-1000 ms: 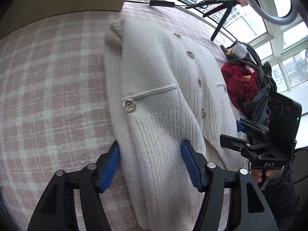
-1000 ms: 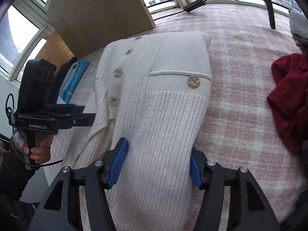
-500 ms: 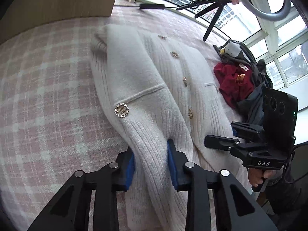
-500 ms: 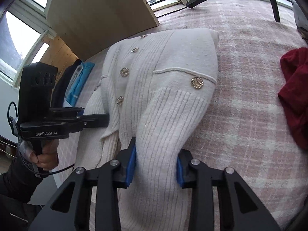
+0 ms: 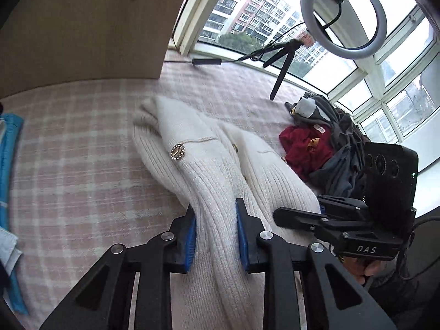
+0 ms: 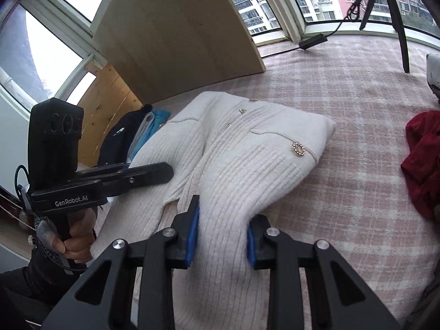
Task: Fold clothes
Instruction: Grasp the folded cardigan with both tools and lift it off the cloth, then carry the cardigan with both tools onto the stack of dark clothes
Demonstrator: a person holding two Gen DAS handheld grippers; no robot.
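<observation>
While both hems are pinched, the cardigan [image 5: 192, 159] lifts off the checked blanket [image 5: 77, 143].
Since a second ago the left gripper [image 5: 216, 236] and right gripper [image 6: 222, 233] went from wide to clamped on ribbed knit, so folding can begin. Red garment [image 6: 423, 159] lies near; blue clothes [image 5: 8, 151] lie opposite.

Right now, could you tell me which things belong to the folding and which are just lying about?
In the job:
white cardigan
left gripper, shut on it
right gripper, shut on it

Lying about:
red garment
grey clothes
blue cloth
ring light
</observation>
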